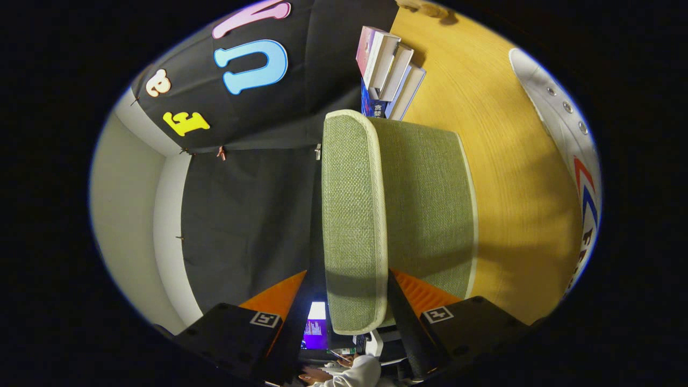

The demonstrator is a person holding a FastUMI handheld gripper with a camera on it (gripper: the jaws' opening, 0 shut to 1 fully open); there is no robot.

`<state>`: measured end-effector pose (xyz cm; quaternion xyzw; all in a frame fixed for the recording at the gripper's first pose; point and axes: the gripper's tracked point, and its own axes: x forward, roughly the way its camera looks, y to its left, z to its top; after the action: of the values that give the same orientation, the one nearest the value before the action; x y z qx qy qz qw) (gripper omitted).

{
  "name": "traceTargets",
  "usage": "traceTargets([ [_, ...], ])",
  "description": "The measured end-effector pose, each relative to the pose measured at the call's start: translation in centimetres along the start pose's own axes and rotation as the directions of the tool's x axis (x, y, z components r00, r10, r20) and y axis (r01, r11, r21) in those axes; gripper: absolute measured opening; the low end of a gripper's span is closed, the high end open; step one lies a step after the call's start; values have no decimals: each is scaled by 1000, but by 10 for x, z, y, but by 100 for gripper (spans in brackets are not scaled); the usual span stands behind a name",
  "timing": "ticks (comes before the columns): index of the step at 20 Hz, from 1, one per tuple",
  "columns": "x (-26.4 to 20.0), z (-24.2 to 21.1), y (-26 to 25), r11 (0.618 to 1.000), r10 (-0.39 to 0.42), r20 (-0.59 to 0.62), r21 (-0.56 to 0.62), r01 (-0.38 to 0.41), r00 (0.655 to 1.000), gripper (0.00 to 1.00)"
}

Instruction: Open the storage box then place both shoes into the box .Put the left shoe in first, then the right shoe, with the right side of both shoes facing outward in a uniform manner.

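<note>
Green fabric lid (352, 215): flanked by the claw (346, 301), grip unclear.
Risk: lid dropped onto storage box (430, 204) if released.
Shoe (570, 129): well beyond box, untouched.

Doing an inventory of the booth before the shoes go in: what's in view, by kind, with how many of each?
Storage box, green fabric, its lid between the gripper fingers: 1
Shoe, white, on the wooden table: 1
Books, stacked beyond the box: 4
Total: 6
</note>
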<state>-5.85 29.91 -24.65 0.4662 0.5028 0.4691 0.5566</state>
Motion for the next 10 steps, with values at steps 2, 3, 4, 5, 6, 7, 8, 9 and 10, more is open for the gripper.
traceTargets([
  [2,-5,2,5,1000,7,-7,26,-7,1000,80],
  [3,-8,1,10,999,17,-10,32,-17,1000,74],
  [4,-9,-1,12,999,22,-15,29,-22,1000,73],
  [5,-11,-1,11,999,22,-9,29,-22,1000,65],
  [6,-9,2,16,998,43,1,44,-43,999,56],
  [7,-13,3,25,995,69,-9,69,-69,998,48],
  [8,-13,1,32,993,89,-17,85,-87,996,48],
  [9,-10,4,25,997,42,-5,63,-42,999,48],
  [10,2,14,9,999,-35,37,42,34,999,29],
])
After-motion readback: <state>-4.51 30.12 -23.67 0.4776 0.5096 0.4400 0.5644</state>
